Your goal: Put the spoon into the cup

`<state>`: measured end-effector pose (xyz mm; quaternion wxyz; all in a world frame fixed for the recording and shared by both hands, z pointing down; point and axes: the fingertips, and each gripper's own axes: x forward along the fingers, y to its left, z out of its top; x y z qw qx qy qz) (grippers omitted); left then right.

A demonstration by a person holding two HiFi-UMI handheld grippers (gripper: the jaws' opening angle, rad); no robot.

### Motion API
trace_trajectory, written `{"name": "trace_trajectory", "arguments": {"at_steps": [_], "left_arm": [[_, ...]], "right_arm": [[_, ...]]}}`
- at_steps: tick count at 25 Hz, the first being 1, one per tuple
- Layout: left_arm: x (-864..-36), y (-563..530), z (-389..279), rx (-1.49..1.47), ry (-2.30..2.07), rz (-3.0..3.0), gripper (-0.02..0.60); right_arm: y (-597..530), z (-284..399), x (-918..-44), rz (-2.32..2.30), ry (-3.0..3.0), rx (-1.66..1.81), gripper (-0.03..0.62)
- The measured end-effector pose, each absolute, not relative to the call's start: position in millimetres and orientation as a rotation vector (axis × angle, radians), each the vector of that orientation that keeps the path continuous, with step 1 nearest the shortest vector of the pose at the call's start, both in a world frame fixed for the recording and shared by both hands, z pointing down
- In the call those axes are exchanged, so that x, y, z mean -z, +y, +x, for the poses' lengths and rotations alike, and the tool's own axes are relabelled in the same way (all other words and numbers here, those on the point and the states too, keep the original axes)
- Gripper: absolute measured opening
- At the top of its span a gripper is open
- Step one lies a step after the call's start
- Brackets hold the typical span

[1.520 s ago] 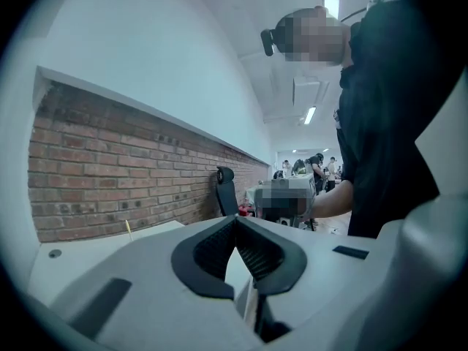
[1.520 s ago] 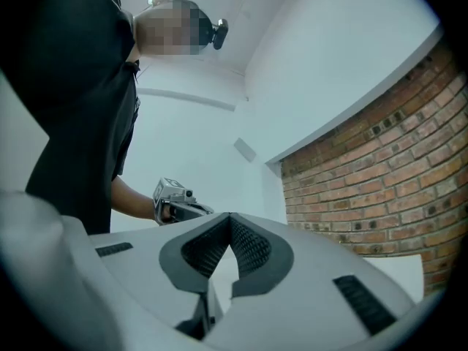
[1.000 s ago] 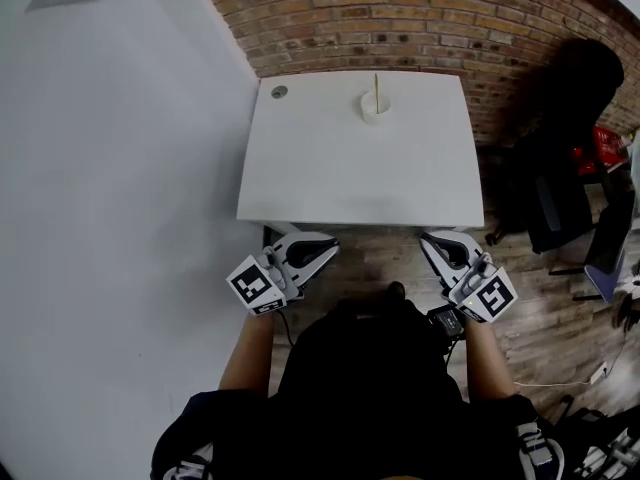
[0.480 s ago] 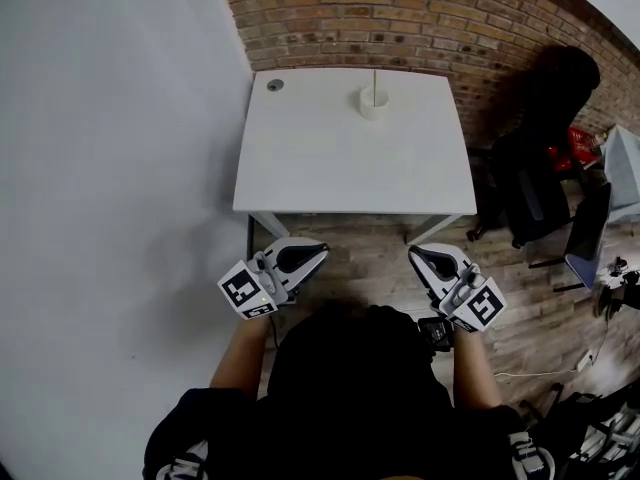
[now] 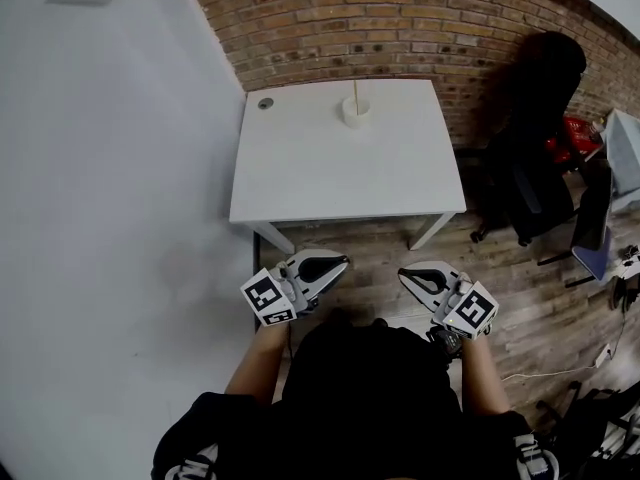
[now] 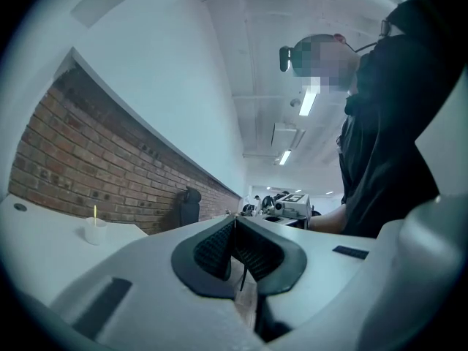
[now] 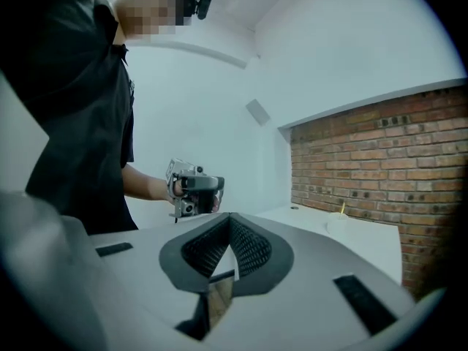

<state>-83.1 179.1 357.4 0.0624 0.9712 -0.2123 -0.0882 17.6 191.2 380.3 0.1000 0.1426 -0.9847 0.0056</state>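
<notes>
1. Spoon point(image 5: 355, 92): stands upright in the cup point(image 5: 350, 111), with its handle sticking out above the rim. The handle looks pale yellow in the left gripper view point(image 6: 94, 211) and the right gripper view point(image 7: 341, 208).
2. Cup: white and upright, on the far part of the table point(image 5: 340, 178), near the edge along the brick wall point(image 5: 400, 18). It also shows small in the left gripper view point(image 6: 93, 231) and the right gripper view point(image 7: 339, 225). Neither gripper is touching it.
3. Table: white top, otherwise bare. There is a small round hole point(image 5: 264, 103) in the far left corner, well apart from the cup.
4. Left gripper point(image 5: 338, 263): held off the table, on the near side of its front edge and over the wooden floor point(image 5: 370, 243), well away from the cup. In its own view point(image 6: 234, 222) the dark ribbed pads are pressed together at the tips, with nothing between them.
5. Right gripper point(image 5: 408, 274): also off the table and over the floor, level with the left one and well away from the cup. In its own view point(image 7: 230, 219) the pads meet at the tips, with nothing pinched.
6. The two grippers point roughly towards each other, and each one shows in the other's view.
7. Person point(image 5: 370, 398): dark top, bare forearms, standing back from the table, one gripper in each hand.
8. Black chair point(image 5: 540, 128): to the right of the table, against the brick wall.
</notes>
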Motion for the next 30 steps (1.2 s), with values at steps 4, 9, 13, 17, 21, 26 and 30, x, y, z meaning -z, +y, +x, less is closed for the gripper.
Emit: {"name": "trace_trajectory", "arguments": {"at_steps": [4,9,13,17,21,26,30], "left_arm": [[-352,189,-68,0.293,-0.655,2.909,0.018],[-375,197,-61,0.21,-0.731,2.857,0.018],[-378,204,-46,0.112,-0.712,2.893,0.018],[-377,208,-45,0.039,-0.72,2.911,0.019],[-383,211,-40,-0.02,-0.736,2.906,0.018],[-385,215,-34,-0.022,-0.735,2.889,0.02],[-384,215,-24,-0.011,-0.743,2.877,0.019]], "right_arm": [[187,52,-386,0.478,-2.912,-0.072,0.006],[188,55,-386,0.431,-2.978,-0.081,0.006],[190,49,-384,0.397,-3.01,-0.057,0.005],[189,47,-380,0.381,-3.033,-0.044,0.006],[193,50,-384,0.352,-3.032,-0.049,0.006],[198,53,-390,0.318,-3.038,-0.08,0.006],[199,58,-391,0.272,-3.031,-0.078,0.006]]}}
